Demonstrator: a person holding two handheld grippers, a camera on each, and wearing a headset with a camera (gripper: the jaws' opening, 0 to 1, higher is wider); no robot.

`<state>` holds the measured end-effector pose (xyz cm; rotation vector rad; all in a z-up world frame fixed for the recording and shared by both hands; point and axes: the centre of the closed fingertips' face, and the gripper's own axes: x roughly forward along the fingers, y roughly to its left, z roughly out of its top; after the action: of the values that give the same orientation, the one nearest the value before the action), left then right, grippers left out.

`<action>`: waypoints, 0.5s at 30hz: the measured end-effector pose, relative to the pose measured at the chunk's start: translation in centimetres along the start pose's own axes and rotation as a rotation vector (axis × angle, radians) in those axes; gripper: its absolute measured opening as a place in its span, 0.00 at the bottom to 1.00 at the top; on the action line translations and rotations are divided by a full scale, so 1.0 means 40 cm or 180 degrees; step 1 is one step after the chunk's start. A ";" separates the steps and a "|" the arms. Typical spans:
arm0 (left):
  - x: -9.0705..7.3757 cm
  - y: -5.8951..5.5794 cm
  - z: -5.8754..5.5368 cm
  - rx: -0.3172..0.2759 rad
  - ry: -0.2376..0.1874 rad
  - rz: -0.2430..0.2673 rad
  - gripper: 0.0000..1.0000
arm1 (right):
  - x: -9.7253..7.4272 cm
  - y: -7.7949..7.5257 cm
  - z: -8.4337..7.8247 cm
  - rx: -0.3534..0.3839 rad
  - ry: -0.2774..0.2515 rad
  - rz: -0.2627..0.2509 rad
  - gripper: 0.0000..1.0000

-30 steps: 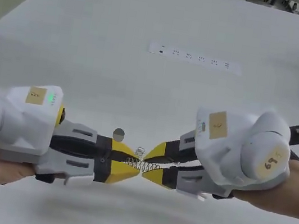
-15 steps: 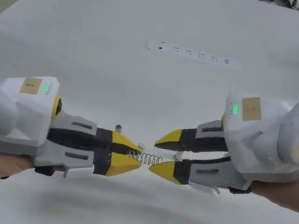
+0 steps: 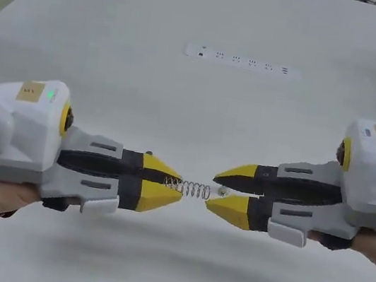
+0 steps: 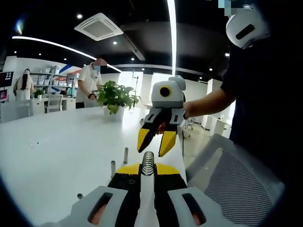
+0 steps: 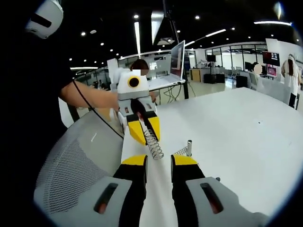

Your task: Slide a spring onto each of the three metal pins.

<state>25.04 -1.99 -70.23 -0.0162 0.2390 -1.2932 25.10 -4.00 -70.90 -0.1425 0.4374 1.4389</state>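
Observation:
In the head view my left gripper point(image 3: 179, 188) is shut on one end of a small metal spring point(image 3: 195, 189), which sticks out level to the right. My right gripper point(image 3: 213, 189) faces it, open, its yellow tips either side of the spring's free end without gripping it. The left gripper view has the spring point(image 4: 148, 162) end-on between my left gripper point(image 4: 147, 168) tips, with the right gripper point(image 4: 152, 149) just beyond. Two upright metal pins point(image 4: 125, 155) stand on the table to the left. In the right gripper view a pin point(image 5: 189, 147) stands by my right gripper point(image 5: 159, 161).
A white power strip point(image 3: 242, 61) lies flat farther back on the white table point(image 3: 114, 65). A mesh chair back point(image 4: 236, 179) sits off the table edge. People stand and a potted plant point(image 4: 115, 97) sits at the table's far end.
My right gripper has drawn back to the right from the spring and its jaws have spread wider. The left gripper keeps its hold on the spring, which now shows stretched between the two.

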 end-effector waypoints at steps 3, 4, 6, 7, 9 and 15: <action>0.001 -0.002 0.011 -0.0003 -0.0045 -0.0015 0.01 | 0.001 0.007 0.003 0.0098 -0.0090 0.0041 0.17; 0.000 -0.001 0.012 -0.0006 -0.0051 -0.0015 0.01 | 0.001 0.008 0.003 0.0107 -0.0102 0.0050 0.17; -0.001 -0.002 0.017 -0.0015 -0.0079 -0.0026 0.01 | 0.002 0.010 0.007 0.0136 -0.0145 0.0077 0.16; -0.001 -0.002 0.016 -0.0016 -0.0079 -0.0032 0.01 | 0.002 0.008 0.007 0.0163 -0.0172 0.0075 0.16; 0.000 0.000 0.010 -0.0019 -0.0057 -0.0027 0.01 | 0.005 0.003 0.003 0.0189 -0.0185 0.0063 0.15; 0.012 -0.003 -0.051 0.0021 0.0186 -0.0082 0.01 | 0.022 0.006 -0.039 0.0175 -0.0015 0.0086 0.14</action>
<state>24.68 -2.22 -72.28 0.0242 0.2854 -1.3212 24.62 -3.72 -72.62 -0.0895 0.4761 1.4519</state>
